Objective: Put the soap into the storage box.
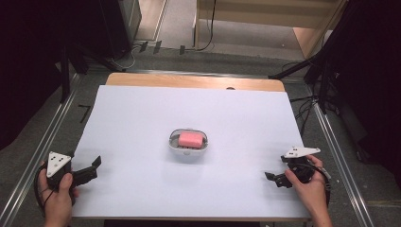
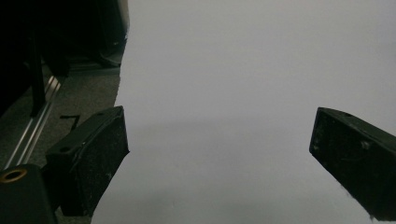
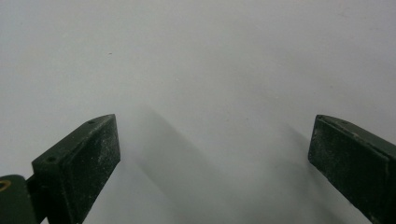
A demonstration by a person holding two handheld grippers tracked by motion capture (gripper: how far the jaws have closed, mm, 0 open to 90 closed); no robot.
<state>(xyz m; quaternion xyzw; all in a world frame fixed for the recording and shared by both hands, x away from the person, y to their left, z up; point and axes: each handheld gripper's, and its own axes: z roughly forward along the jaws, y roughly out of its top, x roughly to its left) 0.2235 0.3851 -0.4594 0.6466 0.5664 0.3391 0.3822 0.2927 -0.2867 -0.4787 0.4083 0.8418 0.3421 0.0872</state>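
A pink bar of soap [image 1: 190,139] lies in a small white oval dish [image 1: 173,144] at the middle of the white table cover. My left gripper [image 1: 94,169] rests at the table's near left corner, held by a hand, jaws wide open with bare white surface between them [image 2: 219,149]. My right gripper [image 1: 273,178] sits at the near right, also held by a hand, and is open over bare surface [image 3: 212,154]. Both grippers are well apart from the dish.
The white cover [image 1: 142,109] spans the table, with a strip of wood [image 1: 189,81] showing at its far edge. Metal rails [image 1: 45,142] run along both sides on the floor. Dark curtains and stands flank the table, with cables beyond the far edge.
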